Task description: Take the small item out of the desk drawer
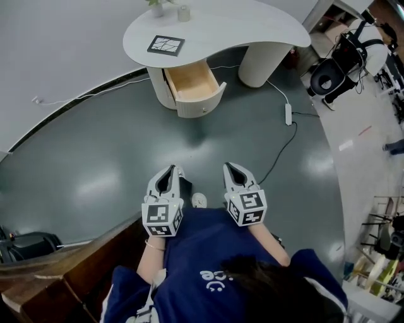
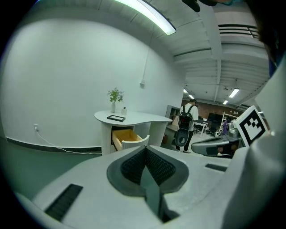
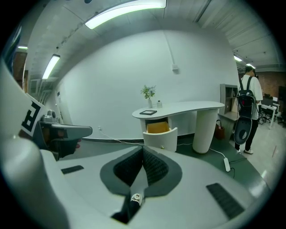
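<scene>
The white curved desk (image 1: 252, 25) stands far ahead across the green floor, its wooden drawer (image 1: 192, 82) pulled open with a bare bottom. Both grippers are held close to the person's body, well short of the desk. The left gripper (image 1: 170, 171) has its jaws together with nothing between them, as its own view shows (image 2: 146, 150). My right gripper (image 1: 235, 170) is shut too (image 3: 143, 150); a small white item with dark print (image 3: 135, 198) sits pinched low between its pads. From both gripper views the open drawer (image 3: 158, 129) is small and distant.
On the desk lie a black framed tile (image 1: 166, 45), a potted plant (image 1: 156, 7) and a small cup (image 1: 184, 12). A power strip (image 1: 288, 113) with its cable lies on the floor right of the desk. A black chair (image 1: 328, 79) stands far right; a wooden counter (image 1: 63, 265) is at lower left.
</scene>
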Motion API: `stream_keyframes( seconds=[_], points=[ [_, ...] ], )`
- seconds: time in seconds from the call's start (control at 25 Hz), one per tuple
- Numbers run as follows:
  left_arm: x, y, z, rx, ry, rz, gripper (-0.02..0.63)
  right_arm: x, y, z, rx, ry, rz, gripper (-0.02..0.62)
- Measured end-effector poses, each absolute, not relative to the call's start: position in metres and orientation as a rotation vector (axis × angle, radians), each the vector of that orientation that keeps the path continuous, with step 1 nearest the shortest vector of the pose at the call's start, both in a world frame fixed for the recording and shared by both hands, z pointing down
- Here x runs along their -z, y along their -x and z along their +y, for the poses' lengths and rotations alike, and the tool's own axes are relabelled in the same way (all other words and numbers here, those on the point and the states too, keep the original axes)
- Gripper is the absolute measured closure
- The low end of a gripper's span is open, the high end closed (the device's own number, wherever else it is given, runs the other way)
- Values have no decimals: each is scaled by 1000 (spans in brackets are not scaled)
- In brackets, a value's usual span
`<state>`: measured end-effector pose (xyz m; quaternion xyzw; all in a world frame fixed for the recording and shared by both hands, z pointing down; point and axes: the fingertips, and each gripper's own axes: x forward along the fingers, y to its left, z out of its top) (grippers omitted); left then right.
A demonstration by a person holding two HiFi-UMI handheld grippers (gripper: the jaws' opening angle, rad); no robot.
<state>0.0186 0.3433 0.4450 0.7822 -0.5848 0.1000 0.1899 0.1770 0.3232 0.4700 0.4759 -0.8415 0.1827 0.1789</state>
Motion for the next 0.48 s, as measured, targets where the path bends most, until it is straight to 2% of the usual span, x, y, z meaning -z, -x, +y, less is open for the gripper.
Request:
stream_keyframes(
  seconds=[0.48],
  points=[
    [-446,20,236,-247,-2228,-1590,603,-467,-134,232,-497,-1324,-2328,588]
  ],
)
